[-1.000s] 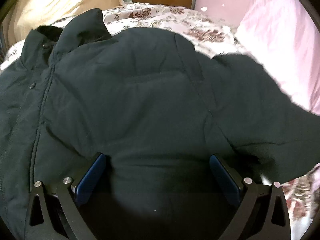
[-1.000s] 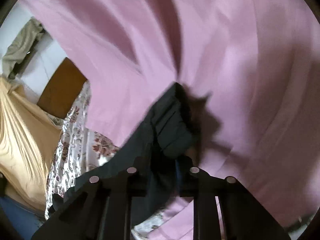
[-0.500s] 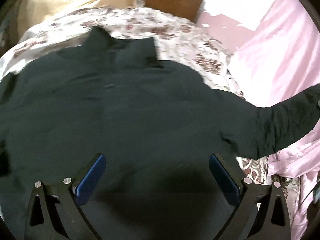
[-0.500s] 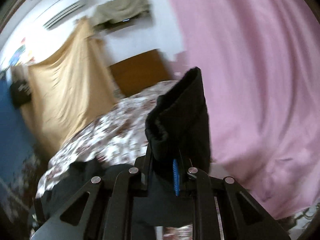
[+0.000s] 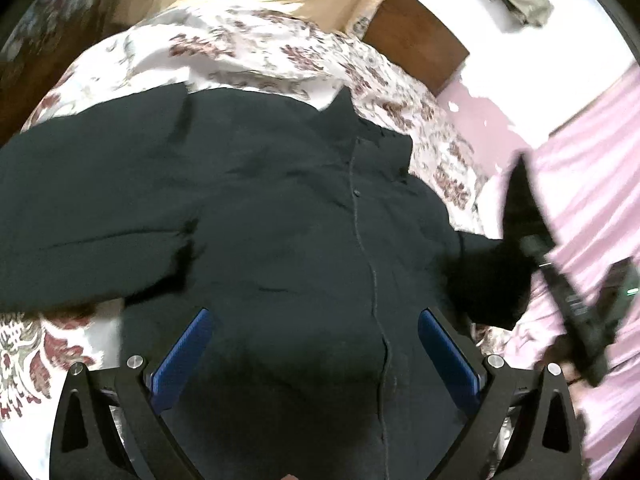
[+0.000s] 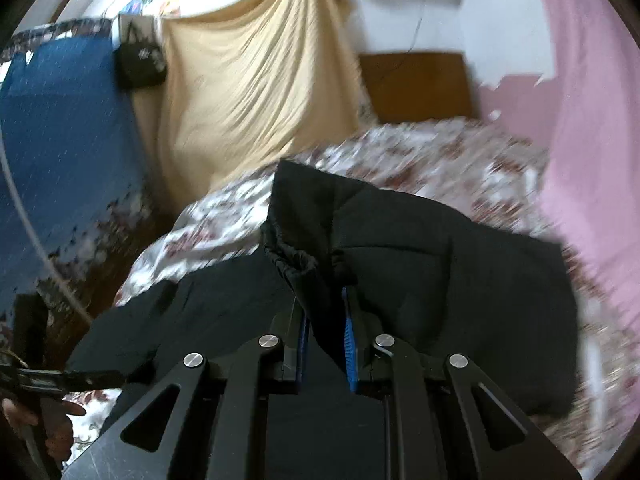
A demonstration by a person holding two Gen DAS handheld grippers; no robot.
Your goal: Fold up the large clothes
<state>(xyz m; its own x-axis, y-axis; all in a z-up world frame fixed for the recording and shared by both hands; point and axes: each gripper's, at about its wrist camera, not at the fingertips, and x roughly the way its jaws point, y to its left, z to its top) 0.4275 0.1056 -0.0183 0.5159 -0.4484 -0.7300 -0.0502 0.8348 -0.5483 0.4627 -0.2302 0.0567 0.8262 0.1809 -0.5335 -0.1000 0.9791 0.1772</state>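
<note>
A large dark jacket [image 5: 280, 208] lies front up on the bed, its placket running down the middle and one sleeve [image 5: 92, 200] stretched out to the left. My left gripper [image 5: 316, 344] hovers over the lower body of the jacket, open, its blue pads [image 5: 184, 356] wide apart with nothing pinched. My right gripper [image 6: 326, 340] is shut on the other sleeve just below its gathered cuff [image 6: 296, 256], and holds it lifted above the jacket's body [image 6: 440, 280]. In the left wrist view that gripper [image 5: 576, 308] comes in from the right with the sleeve [image 5: 492, 280] hanging from it.
The bed carries a floral sheet [image 5: 280, 48] with a wooden headboard [image 6: 416, 80] behind. A pink curtain [image 6: 592, 120] hangs along the right side and a beige cloth [image 6: 248, 92] at the back left. A hand [image 6: 60, 432] holds the left gripper [image 6: 60, 380].
My right gripper has swung the sleeve from in front of the pink curtain round over the jacket. The left gripper has shifted across the jacket, and the far sleeve now shows at the left.
</note>
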